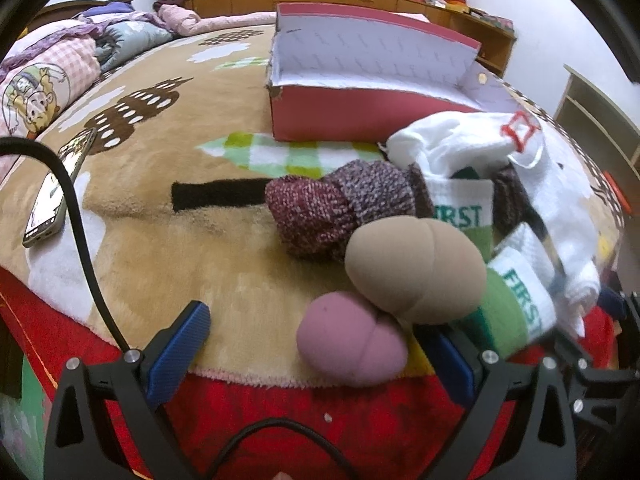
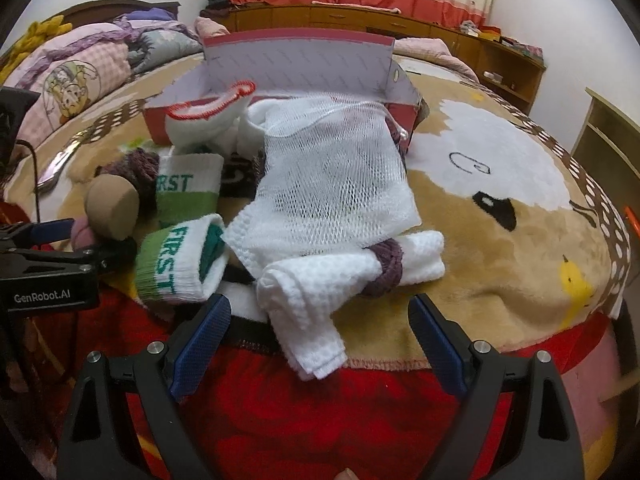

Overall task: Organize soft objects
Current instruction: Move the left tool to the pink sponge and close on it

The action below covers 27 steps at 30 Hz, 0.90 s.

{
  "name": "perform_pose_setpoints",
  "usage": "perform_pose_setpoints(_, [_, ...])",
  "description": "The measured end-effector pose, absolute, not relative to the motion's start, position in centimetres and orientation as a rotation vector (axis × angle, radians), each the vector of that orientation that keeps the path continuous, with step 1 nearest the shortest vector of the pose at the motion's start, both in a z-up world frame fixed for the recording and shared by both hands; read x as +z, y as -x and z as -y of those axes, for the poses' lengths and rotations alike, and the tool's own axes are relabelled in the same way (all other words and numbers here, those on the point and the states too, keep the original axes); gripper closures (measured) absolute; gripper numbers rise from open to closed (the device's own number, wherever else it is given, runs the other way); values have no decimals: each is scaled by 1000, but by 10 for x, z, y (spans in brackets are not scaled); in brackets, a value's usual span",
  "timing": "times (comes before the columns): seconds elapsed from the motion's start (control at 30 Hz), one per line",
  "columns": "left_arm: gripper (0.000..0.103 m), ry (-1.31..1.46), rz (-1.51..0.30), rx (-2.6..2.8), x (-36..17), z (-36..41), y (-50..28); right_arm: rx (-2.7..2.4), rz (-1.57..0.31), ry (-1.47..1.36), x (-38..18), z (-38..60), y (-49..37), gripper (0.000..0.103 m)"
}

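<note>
A pile of soft things lies on a plush blanket in front of an open red box (image 1: 320,120) (image 2: 296,64). My left gripper (image 1: 320,346) is open, and a pink rolled sock ball (image 1: 352,344) sits between its blue fingers. A beige sock ball (image 1: 416,268) rests just behind, beside a maroon knitted sock (image 1: 320,208) and green-and-white "FIRST" socks (image 1: 520,300) (image 2: 176,264). My right gripper (image 2: 320,330) is open too, straddling the end of a white waffle sock (image 2: 312,320) ringed by a purple band (image 2: 386,268). A white mesh bag (image 2: 332,176) lies draped over the pile.
A phone (image 1: 56,192) lies on the blanket at the left, with a black cable (image 1: 80,240) arching past it. Folded quilts (image 1: 60,64) sit at the far left, wooden cabinets (image 2: 440,28) line the back wall, and a shelf (image 2: 608,136) stands at the right. The left gripper's body (image 2: 48,276) is at the right view's left edge.
</note>
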<state>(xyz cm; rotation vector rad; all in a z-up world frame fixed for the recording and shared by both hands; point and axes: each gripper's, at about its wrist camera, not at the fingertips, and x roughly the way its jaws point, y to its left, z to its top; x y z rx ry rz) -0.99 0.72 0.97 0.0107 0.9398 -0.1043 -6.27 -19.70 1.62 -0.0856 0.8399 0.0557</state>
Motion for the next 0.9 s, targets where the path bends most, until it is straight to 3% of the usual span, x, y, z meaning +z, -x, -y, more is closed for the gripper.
perform_pose_setpoints(0.67, [0,-31,-913,-206,31,-14,41,130,-811,50,33,202,77,11])
perform_pose_setpoints(0.9, [14,1,-927,-225,30,-13,35,130,-813,44,34,207,79,11])
